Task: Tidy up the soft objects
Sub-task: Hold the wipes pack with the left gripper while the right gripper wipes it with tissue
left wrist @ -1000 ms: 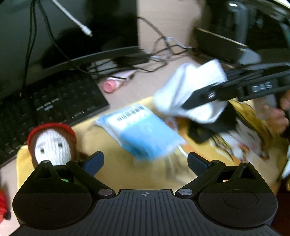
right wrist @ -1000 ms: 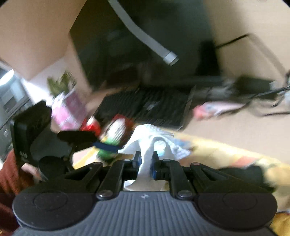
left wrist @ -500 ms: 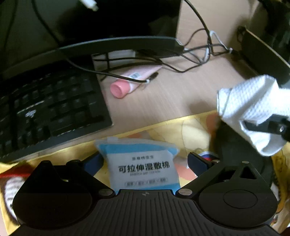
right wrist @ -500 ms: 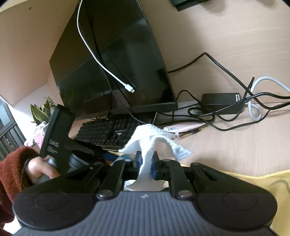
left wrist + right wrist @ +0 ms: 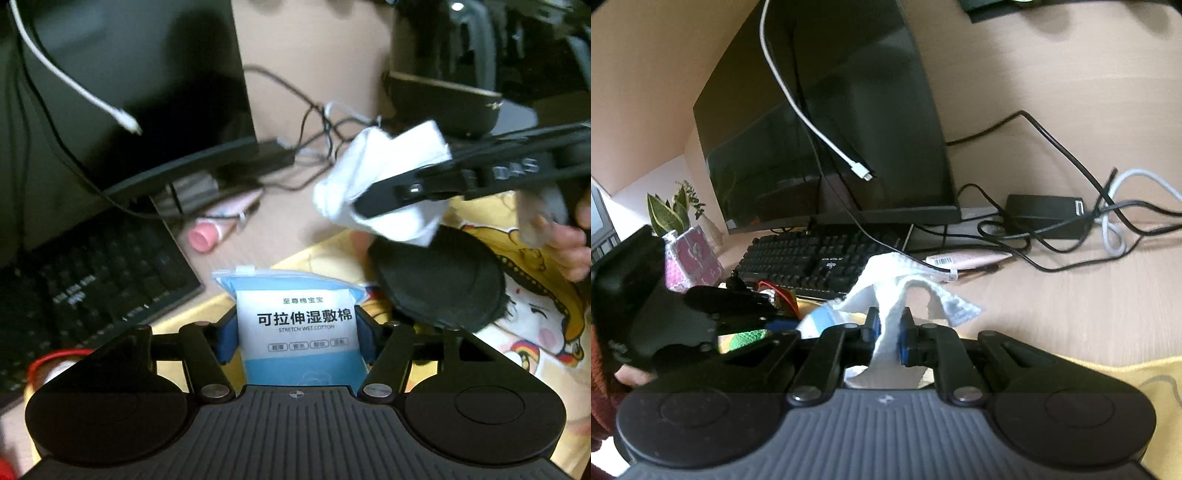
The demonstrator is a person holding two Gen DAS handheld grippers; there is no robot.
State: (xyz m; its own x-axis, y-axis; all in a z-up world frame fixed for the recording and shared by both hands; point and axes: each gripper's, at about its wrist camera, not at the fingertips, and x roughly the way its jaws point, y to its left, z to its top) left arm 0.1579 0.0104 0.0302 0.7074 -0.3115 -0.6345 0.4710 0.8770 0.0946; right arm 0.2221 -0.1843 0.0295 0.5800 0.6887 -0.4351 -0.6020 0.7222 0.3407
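Note:
My left gripper (image 5: 296,334) is shut on a blue and white pack of cotton pads (image 5: 295,317), held upright between its blue pads over the yellow cartoon cloth (image 5: 535,332). My right gripper (image 5: 888,332) is shut on a crumpled white cloth (image 5: 901,284), held above the desk. The left wrist view shows that same white cloth (image 5: 388,170) in the right gripper (image 5: 399,192), above a round black pad (image 5: 436,280) lying on the yellow cloth. A doll's red hat (image 5: 55,363) peeks out at the lower left.
A black keyboard (image 5: 85,280) and monitor (image 5: 827,147) stand behind. A pink tube (image 5: 218,229) lies by the monitor foot. Tangled cables (image 5: 1071,229) and a power brick (image 5: 1041,214) cover the desk at right. A small plant (image 5: 670,210) sits far left.
My left gripper has shut on the cotton pad pack, which it only straddled before. The right gripper with the white cloth has shifted left over the black pad.

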